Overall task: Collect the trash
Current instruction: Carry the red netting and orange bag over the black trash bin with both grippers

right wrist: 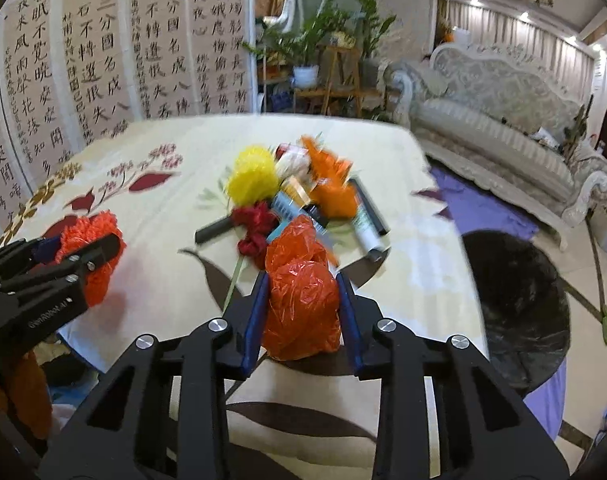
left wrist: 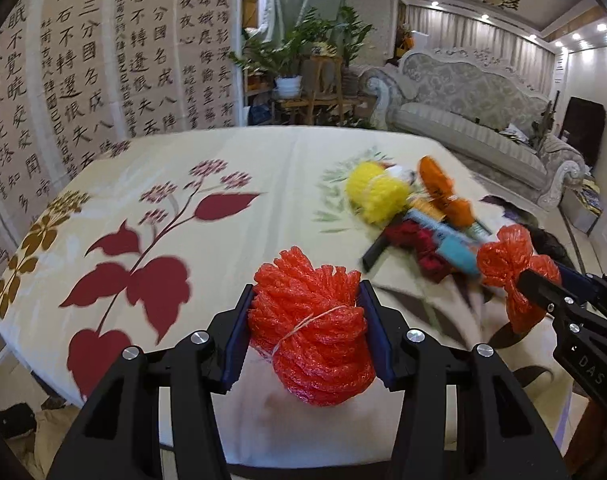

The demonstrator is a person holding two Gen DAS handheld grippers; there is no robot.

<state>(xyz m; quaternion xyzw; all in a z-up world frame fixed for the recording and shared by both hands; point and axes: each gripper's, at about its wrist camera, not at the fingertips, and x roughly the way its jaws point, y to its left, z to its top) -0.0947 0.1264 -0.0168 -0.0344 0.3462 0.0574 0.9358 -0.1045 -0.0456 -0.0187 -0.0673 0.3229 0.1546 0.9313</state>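
With our left gripper (left wrist: 307, 320) clamping the red net bundle (left wrist: 309, 332) and our right gripper (right wrist: 303, 312) squeezing the orange plastic bag (right wrist: 299, 300) above the bench (left wrist: 223, 152), either soft wad may slip before reaching the black bin bag (right wrist: 519, 312).

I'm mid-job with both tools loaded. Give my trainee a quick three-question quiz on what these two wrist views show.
1. True or false: the left tool is shut on a red foam net bundle.
2. What does the right tool hold? A) a yellow net ball B) an orange-red plastic bag C) a black marker
3. Fill in: the black-lined bin stands off the table's ____ side, seen from the right wrist.

Key: 1 true; 2 B; 3 right.
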